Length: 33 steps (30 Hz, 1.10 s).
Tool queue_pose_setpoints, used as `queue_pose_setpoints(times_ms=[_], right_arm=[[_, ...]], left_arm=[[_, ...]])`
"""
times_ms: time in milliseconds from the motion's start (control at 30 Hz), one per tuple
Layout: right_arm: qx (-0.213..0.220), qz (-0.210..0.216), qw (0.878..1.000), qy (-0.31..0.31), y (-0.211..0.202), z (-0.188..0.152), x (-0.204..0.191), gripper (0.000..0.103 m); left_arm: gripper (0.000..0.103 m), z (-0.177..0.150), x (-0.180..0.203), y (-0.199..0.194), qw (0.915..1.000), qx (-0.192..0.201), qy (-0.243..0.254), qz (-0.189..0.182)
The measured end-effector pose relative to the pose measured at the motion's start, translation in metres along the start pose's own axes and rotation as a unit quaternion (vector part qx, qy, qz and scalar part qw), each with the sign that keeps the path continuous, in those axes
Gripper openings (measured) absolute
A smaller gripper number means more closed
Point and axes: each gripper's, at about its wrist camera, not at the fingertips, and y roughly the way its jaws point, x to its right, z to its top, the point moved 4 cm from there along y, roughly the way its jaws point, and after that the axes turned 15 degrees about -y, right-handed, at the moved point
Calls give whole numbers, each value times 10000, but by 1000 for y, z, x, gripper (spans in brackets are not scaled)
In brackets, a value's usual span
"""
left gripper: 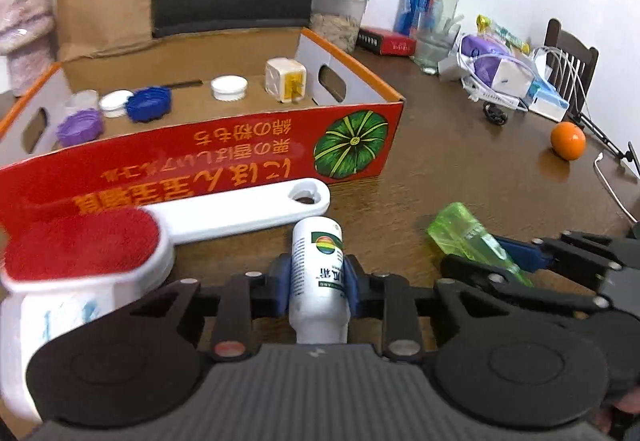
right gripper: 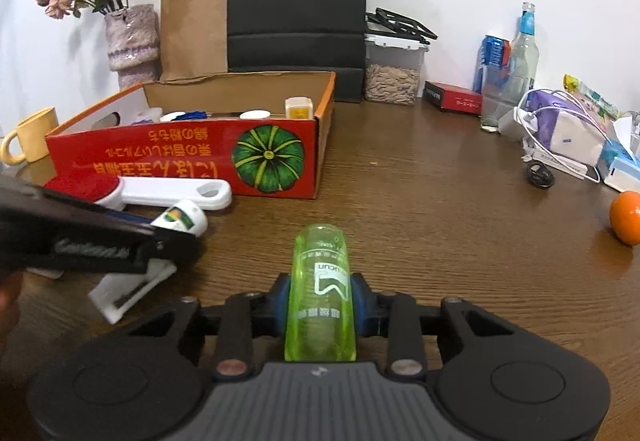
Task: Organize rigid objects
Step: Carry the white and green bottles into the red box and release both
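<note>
Left gripper (left gripper: 316, 281) clamps a white pill bottle (left gripper: 318, 273) — right gripper (right gripper: 320, 299) clamps a green translucent bottle (right gripper: 320, 289) — beside the red pumpkin box (right gripper: 192, 157).

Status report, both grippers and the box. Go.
Left gripper shut on white bottle. Right gripper shut on green bottle. Red box ahead, lint brush lying along its front.

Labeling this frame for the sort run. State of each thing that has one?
Left tongs: shut on white bottle.
Right tongs: shut on green bottle.
Red box: open top, caps and plug inside.
Lint brush: flat on table, outside the box.
Orange: loose on table.
</note>
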Motion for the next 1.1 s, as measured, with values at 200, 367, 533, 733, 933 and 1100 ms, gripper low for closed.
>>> queue_pose_setpoints(times_ms=[200, 367, 533, 733, 933, 1100], right_arm=[[688, -30, 9975, 134, -53, -11, -20, 30], [1354, 227, 9903, 221, -127, -27, -58, 30], [1680, 565, 9838, 251, -182, -47, -94, 30], [1722, 498, 9836, 193, -194, -46, -105, 30], [1735, 494, 9835, 151, -188, -33, -104, 30], [1833, 589, 9813, 79, -160, 18, -79, 30]], left_arm=[[28, -31, -1, -91, 9959, 903, -29, -15], [28, -64, -19, -173, 9861, 1505, -619, -326], [28, -95, -42, -230, 9777, 1714, -1131, -441], [28, -98, -51, -247, 9751, 1880, -1117, -376], [28, -75, -57, -236, 9756, 1789, -1149, -551], [28, -9, -63, -205, 9781, 1494, -1169, -859]])
